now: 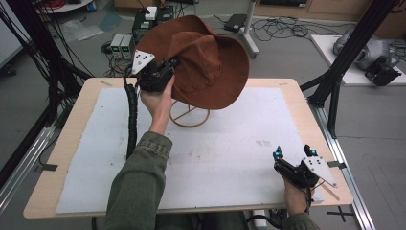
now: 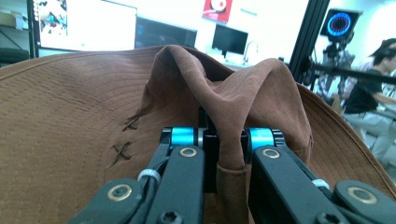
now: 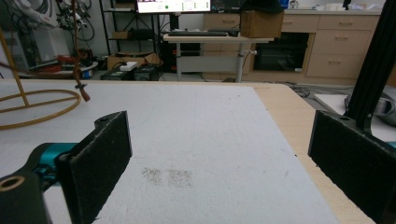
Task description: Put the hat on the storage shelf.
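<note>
A brown wide-brimmed hat (image 1: 206, 62) hangs tilted above the far middle of the table, over a tan wire stand with a ring base (image 1: 189, 117). My left gripper (image 1: 172, 64) comes at the hat from its left and is shut on it. In the left gripper view a fold of the hat's crown (image 2: 233, 93) is pinched between the jaws of the left gripper (image 2: 229, 140). My right gripper (image 1: 293, 152) rests low at the table's near right, open with nothing between its pads (image 3: 100, 154). The right gripper view has the stand's ring (image 3: 37, 109) at far left.
A white mat (image 1: 230, 158) covers most of the wooden table (image 1: 297, 96). Black frame posts (image 1: 344, 62) rise by the right edge. Cables and small boxes (image 1: 122, 45) lie on the floor beyond the far edge. A seated person (image 2: 369, 93) is far off.
</note>
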Tool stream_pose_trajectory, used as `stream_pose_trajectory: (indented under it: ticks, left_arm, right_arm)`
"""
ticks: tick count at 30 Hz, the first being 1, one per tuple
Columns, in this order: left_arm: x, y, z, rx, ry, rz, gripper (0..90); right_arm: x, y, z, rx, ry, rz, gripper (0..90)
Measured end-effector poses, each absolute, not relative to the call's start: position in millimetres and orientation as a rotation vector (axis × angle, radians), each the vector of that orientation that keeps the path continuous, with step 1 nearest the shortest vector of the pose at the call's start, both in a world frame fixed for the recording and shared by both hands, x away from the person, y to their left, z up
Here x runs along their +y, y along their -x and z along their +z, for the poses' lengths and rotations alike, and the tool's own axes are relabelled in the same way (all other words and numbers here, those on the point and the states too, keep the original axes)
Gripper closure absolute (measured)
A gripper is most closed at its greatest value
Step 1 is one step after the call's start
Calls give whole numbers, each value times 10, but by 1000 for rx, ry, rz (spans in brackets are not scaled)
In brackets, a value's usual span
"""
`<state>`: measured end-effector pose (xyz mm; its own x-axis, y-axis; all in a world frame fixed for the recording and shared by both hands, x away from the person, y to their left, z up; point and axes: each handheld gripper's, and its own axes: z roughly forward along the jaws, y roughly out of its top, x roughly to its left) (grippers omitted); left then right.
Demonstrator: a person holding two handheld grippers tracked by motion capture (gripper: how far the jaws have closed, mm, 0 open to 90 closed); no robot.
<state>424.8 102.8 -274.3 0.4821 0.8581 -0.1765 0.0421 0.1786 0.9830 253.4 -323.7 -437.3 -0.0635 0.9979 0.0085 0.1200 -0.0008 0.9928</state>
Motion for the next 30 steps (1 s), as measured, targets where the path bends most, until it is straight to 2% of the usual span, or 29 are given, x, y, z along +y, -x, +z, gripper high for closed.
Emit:
stream_pose_trajectory:
  ticks: [10, 15, 19, 21, 24, 30]
  left_arm:
    - [1012, -4235, -2828, 926, -1285, 714, 873]
    - [1050, -4227, -2843, 931, -1266, 709, 828]
    - [1051, -4201, -2823, 931, -1262, 726, 740]
    - [1058, -4188, -2820, 930, -1252, 715, 616]
    - [1071, -4155, -2832, 926, -1254, 736, 504]
    - [1127, -4108, -2847, 938, -1246, 756, 400]
  right_arm:
    - [-3241, -2534, -4374, 1344, -1269, 1200, 53]
    - [-3235, -2534, -4373, 1342, -1265, 1197, 54]
    - [-3231, -2530, -4367, 1332, -1268, 1198, 53]
    - [-3226, -2532, -4369, 1334, -1264, 1195, 54]
    - [-3216, -2525, -4363, 1329, -1261, 1192, 54]
    - [-3217, -2529, -4362, 1327, -1264, 1191, 54]
